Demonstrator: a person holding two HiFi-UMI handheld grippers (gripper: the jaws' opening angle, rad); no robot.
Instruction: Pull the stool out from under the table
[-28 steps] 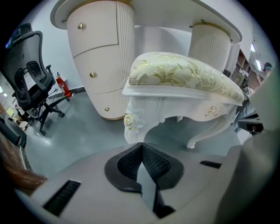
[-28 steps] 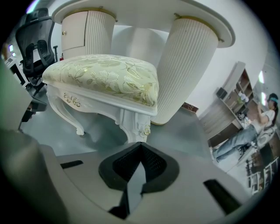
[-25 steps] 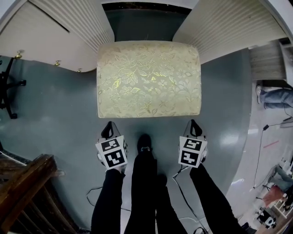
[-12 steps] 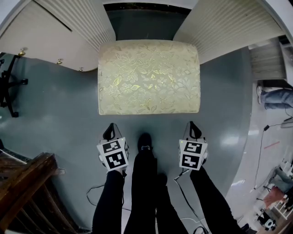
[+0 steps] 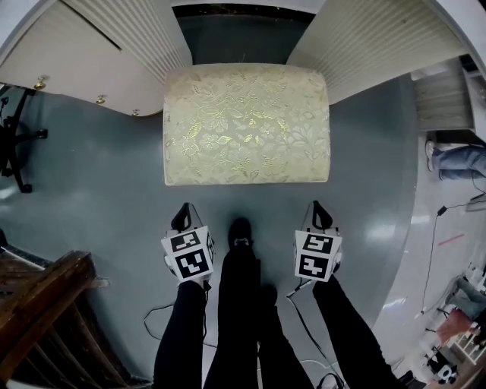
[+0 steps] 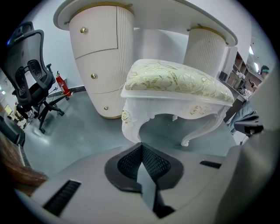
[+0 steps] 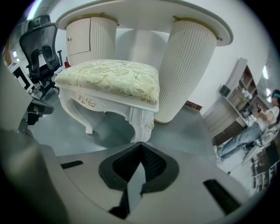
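Note:
The stool has a cream floral cushion and white carved legs; it stands on the grey floor between the table's two fluted pedestals. Its front corner legs face each gripper view, stool and stool. My left gripper hangs just short of the cushion's near-left corner, and my right gripper short of the near-right corner; neither touches it. Both the left gripper and the right gripper are shut with nothing between the jaws.
The table top overhangs the stool; the left pedestal has drawers with gold knobs. A black office chair and a red fire extinguisher stand to the left. Dark wooden furniture sits near left. A person stands far right.
Both grippers have drawn back a little from the stool, which looks smaller and more level in the gripper views. The gap to the cushion's near edge has widened. Both jaws stay shut.

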